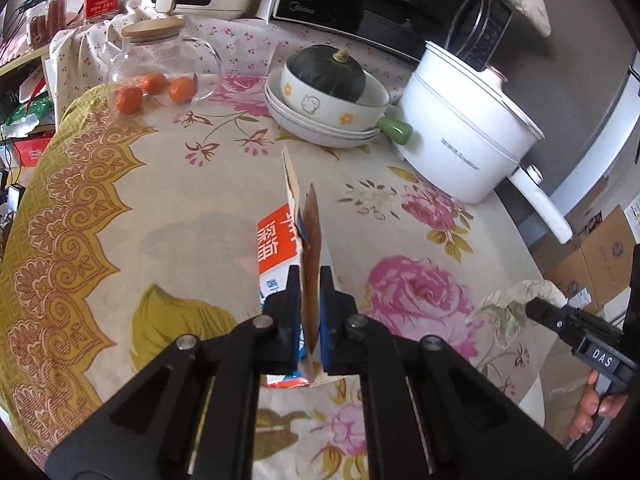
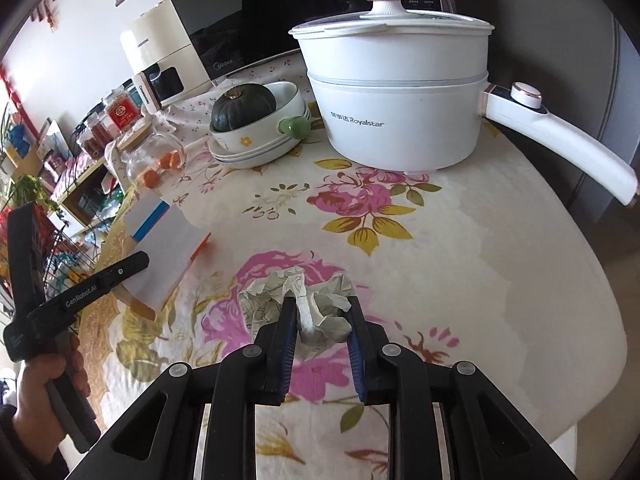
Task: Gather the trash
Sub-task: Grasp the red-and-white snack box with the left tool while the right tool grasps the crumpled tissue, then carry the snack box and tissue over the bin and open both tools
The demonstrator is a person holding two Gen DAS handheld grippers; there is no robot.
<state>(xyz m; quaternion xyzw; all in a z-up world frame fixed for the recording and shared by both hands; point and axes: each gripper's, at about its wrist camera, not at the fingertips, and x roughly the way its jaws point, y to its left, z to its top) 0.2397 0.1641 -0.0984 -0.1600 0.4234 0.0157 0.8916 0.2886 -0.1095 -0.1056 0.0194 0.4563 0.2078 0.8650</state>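
My left gripper is shut on a flattened cardboard box with orange, white and blue print, held edge-on above the floral tablecloth. The box also shows in the right wrist view at the left. My right gripper is shut on a crumpled paper wad, which sits between its fingers on the cloth. The wad shows at the right in the left wrist view.
A white electric pot with a long handle stands at the back right. Stacked plates and a bowl holding a dark green squash stand behind. A glass jar with oranges is at the back left. A microwave stands behind.
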